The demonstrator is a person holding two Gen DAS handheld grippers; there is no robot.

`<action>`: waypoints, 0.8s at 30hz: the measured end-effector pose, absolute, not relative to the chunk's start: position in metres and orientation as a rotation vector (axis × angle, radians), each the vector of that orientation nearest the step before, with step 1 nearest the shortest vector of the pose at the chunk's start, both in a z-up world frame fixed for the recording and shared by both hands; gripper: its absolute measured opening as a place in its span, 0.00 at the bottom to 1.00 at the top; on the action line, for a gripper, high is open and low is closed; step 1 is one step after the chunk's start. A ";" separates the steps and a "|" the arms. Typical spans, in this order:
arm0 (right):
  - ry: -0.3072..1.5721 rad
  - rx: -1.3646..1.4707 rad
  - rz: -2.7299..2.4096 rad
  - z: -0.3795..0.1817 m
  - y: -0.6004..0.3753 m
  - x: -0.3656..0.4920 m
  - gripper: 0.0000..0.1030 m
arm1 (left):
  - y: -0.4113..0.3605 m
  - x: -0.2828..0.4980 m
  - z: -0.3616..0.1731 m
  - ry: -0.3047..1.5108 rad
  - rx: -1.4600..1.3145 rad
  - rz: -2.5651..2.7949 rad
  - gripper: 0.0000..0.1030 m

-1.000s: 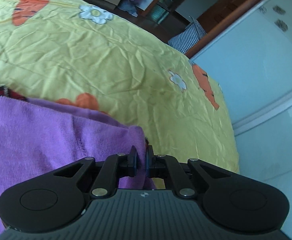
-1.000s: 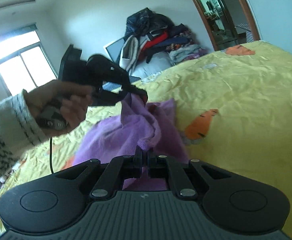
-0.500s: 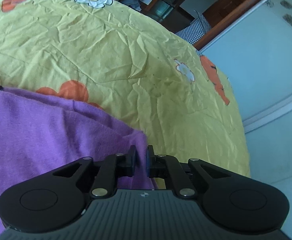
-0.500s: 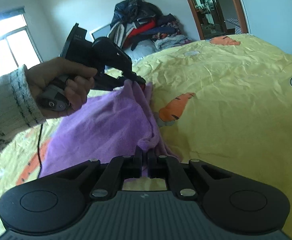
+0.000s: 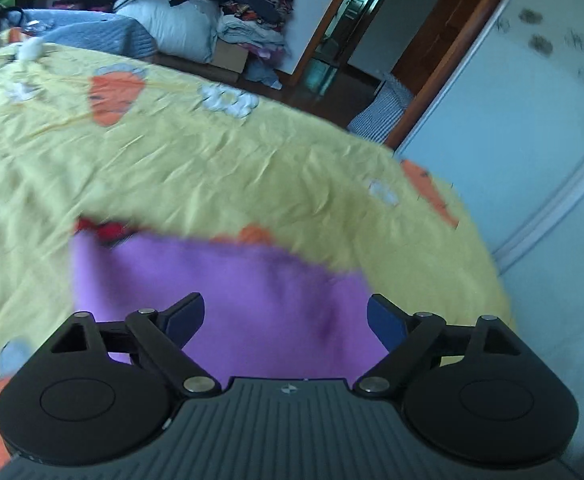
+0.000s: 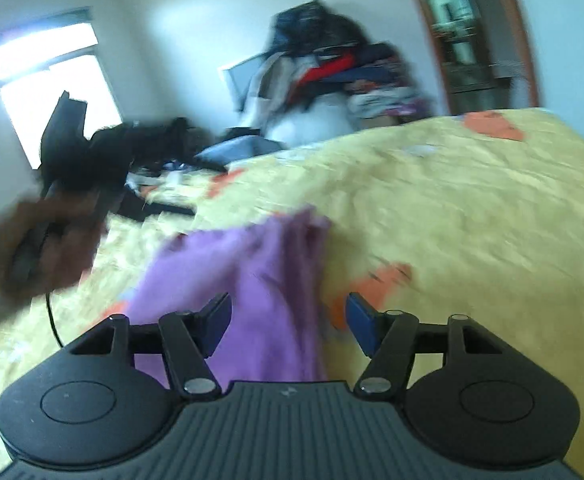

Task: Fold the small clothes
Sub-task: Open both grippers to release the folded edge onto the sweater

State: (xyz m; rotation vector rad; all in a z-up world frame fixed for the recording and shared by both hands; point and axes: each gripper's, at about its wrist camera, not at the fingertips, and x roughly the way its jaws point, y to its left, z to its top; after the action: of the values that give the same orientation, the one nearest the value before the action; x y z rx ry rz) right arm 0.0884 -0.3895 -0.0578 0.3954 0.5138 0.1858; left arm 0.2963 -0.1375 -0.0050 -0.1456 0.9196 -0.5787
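Both hand-held grippers, left (image 5: 286, 318) and right (image 6: 288, 322), are opening, pads clear of the purple garment (image 5: 252, 292) on the yellow bedspread (image 5: 212, 168).

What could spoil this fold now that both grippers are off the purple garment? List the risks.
1. The purple garment lies bunched along its right edge in the right wrist view, so the fold may set uneven.
2. Both the left gripper and right gripper are opening just above the cloth; a finger could snag it and drag the fold open.
3. The garment sits near the edge of the yellow bedsheet and might slip off.
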 end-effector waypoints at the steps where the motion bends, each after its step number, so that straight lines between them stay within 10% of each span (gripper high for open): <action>1: 0.523 0.378 0.208 -0.057 -0.388 0.101 0.55 | -0.132 0.285 -0.008 0.917 -0.128 -0.584 0.84; 5: 0.577 0.346 0.272 -0.065 -0.379 0.145 0.51 | -0.122 0.249 -0.020 0.887 -0.085 -0.580 0.86; 8: 0.647 0.333 0.281 -0.076 -0.375 0.167 0.12 | -0.125 0.233 -0.030 0.878 -0.029 -0.571 0.87; 12: 0.597 0.301 0.253 -0.068 -0.375 0.163 0.04 | -0.130 0.217 -0.036 0.856 0.044 -0.561 0.89; 21: 0.709 0.236 0.193 -0.091 -0.377 0.180 0.07 | -0.154 0.203 -0.061 0.850 0.245 -0.518 0.95; 24: 0.689 0.296 0.172 -0.076 -0.391 0.183 0.43 | -0.153 0.197 -0.054 0.843 0.233 -0.533 0.95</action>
State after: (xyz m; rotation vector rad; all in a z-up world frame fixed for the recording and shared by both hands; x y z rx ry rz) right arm 0.1832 -0.3909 -0.0760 0.2962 0.6891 0.1723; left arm 0.1969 -0.1527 -0.0545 0.2334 0.8429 -0.5328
